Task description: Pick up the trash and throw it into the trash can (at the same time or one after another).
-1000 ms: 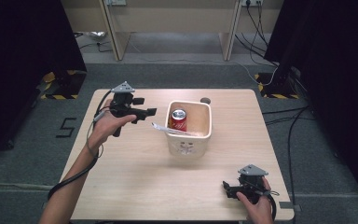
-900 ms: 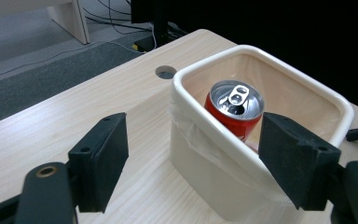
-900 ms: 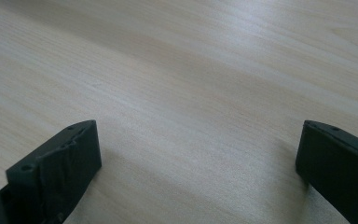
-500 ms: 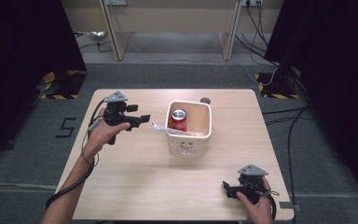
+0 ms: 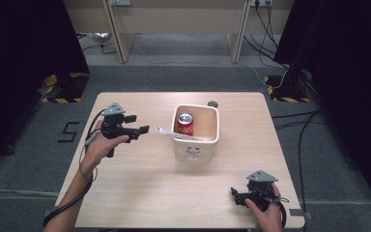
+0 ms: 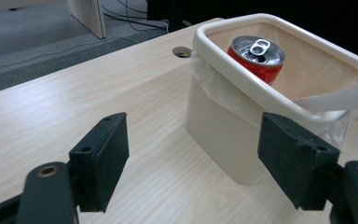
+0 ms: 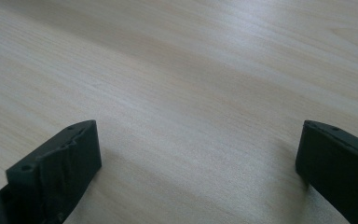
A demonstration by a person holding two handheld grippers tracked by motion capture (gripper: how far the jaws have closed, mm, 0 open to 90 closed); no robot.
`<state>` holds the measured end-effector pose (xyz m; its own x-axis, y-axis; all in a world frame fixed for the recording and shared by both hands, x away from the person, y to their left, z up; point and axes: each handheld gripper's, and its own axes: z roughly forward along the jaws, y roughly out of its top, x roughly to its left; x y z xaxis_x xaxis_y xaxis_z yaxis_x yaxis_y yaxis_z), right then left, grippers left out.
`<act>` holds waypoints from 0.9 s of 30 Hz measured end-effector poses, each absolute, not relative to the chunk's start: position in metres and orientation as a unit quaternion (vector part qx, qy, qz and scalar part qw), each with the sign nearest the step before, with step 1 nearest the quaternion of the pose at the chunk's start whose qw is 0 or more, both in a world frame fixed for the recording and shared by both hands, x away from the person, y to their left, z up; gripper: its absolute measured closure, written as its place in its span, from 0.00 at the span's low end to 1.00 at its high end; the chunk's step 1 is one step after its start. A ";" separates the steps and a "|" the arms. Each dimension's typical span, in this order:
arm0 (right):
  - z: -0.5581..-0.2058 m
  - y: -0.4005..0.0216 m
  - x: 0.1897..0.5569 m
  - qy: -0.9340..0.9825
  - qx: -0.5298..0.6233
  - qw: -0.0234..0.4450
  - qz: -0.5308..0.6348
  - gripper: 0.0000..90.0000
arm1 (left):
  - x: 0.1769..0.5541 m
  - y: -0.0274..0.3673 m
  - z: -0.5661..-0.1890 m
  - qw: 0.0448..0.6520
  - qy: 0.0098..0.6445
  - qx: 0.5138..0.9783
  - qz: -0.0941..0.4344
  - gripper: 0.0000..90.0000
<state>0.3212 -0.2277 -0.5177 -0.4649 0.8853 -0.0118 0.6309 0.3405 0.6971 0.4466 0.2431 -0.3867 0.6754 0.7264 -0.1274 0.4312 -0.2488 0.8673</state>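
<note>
A light wooden table (image 5: 140, 193) seen from above holds a cream, square-sided bin (image 5: 196, 145) near its middle. Inside the bin a red drink can (image 5: 185, 124) stands upright against the left wall, silver top and pull tab facing up. A clear plastic liner (image 6: 223, 91) is folded over the bin's rim, and a pale strip of it (image 5: 171, 133) sticks out over the left edge. A small round hole (image 5: 213, 103) sits in the tabletop just behind the bin. The person's left hand (image 5: 100, 145) holds the left gripper (image 5: 142, 129) above the table, left of the bin and apart from it, pointing toward it; its jaws stand wide apart with nothing between them. Compared with a second ago, this gripper has drawn back from the bin: it was then close to the liner strip at the rim, and there is now a clear gap of bare table between its tips and the strip. In the left gripper view the bin and can lie ahead, between and beyond the two black jaws. The right gripper (image 5: 234, 194) rests low at the table's near right corner, held by the right hand (image 5: 265, 212), in the same spot as before; its jaws are spread wide over bare wood.
</note>
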 end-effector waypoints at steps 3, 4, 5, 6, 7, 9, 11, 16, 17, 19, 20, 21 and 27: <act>-0.518 -0.228 0.321 0.794 0.478 0.199 0.319 0.00 | 0.442 0.243 -0.392 0.480 0.371 0.780 0.155 0.27; -0.518 -0.228 0.321 0.794 0.477 0.200 0.319 0.00 | 0.440 0.243 -0.395 0.479 0.370 0.781 0.156 0.27; -0.518 -0.228 0.321 0.794 0.478 0.199 0.319 0.00 | 0.439 0.243 -0.396 0.480 0.371 0.780 0.155 0.27; -0.518 -0.228 0.321 0.794 0.478 0.199 0.319 0.00 | 0.437 0.244 -0.398 0.480 0.371 0.780 0.154 0.27; -0.518 -0.228 0.321 0.794 0.478 0.199 0.319 0.00 | 0.435 0.244 -0.400 0.480 0.371 0.780 0.155 0.27; -0.518 -0.228 0.321 0.794 0.478 0.199 0.319 0.00 | 0.432 0.245 -0.404 0.481 0.372 0.779 0.154 0.27; -0.518 -0.228 0.321 0.794 0.478 0.199 0.319 0.00 | 0.429 0.245 -0.408 0.481 0.371 0.779 0.153 0.27; -0.518 -0.228 0.321 0.794 0.478 0.199 0.319 0.00 | 0.422 0.245 -0.421 0.480 0.375 0.780 0.142 0.26; -0.518 -0.228 0.321 0.794 0.478 0.199 0.319 0.00 | 0.422 0.245 -0.421 0.480 0.375 0.780 0.142 0.26; -0.518 -0.228 0.321 0.794 0.478 0.199 0.319 0.00 | 0.420 0.244 -0.427 0.479 0.376 0.782 0.136 0.26; -0.518 -0.228 0.321 0.794 0.478 0.199 0.319 0.00 | 0.419 0.244 -0.430 0.478 0.377 0.782 0.134 0.25; -0.518 -0.228 0.321 0.794 0.478 0.199 0.319 0.00 | 0.418 0.243 -0.432 0.478 0.378 0.781 0.132 0.25; -0.518 -0.228 0.321 0.794 0.478 0.199 0.319 0.00 | 0.414 0.243 -0.442 0.476 0.380 0.782 0.130 0.23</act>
<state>0.3212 -0.2276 -0.5177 -0.4641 0.8857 -0.0109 0.6318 0.3396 0.6967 0.4135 0.2432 -0.4417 0.6770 0.7190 -0.1575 0.4706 -0.2582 0.8437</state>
